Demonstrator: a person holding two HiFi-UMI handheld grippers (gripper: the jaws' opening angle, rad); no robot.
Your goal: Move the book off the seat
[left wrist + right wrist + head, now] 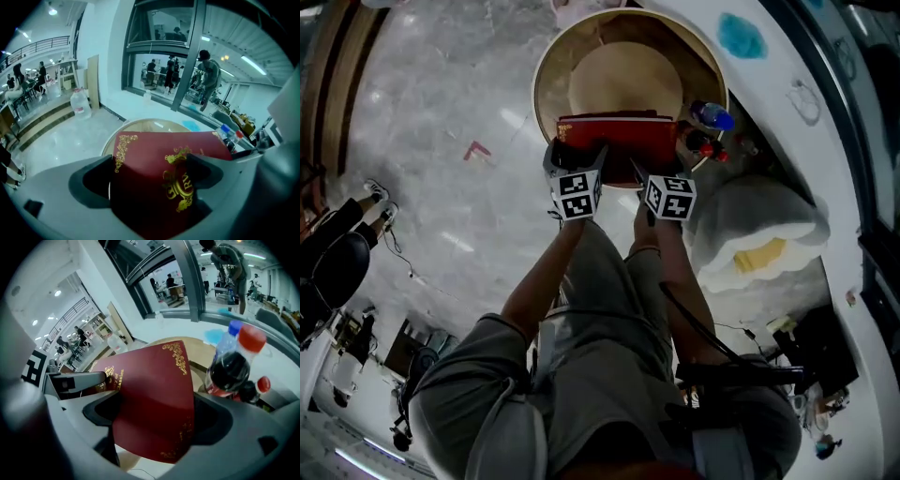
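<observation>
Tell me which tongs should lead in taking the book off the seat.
Left, probably. Both the left tongs and right tongs are shut on the red book, but cola bottles stand close beside the right one, while open floor lies left of the seat.

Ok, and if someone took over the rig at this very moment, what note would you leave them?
Left gripper: shut on the book, on its left side.
Right gripper: shut on its right side.
Book: held by both over the near edge of the round seat. Whether it touches the seat cannot be told.
Bottles: close by at the seat's right.
Done: book gripped.
Left: carry it clear of the seat, probably away from the bottles, and set it down.
</observation>
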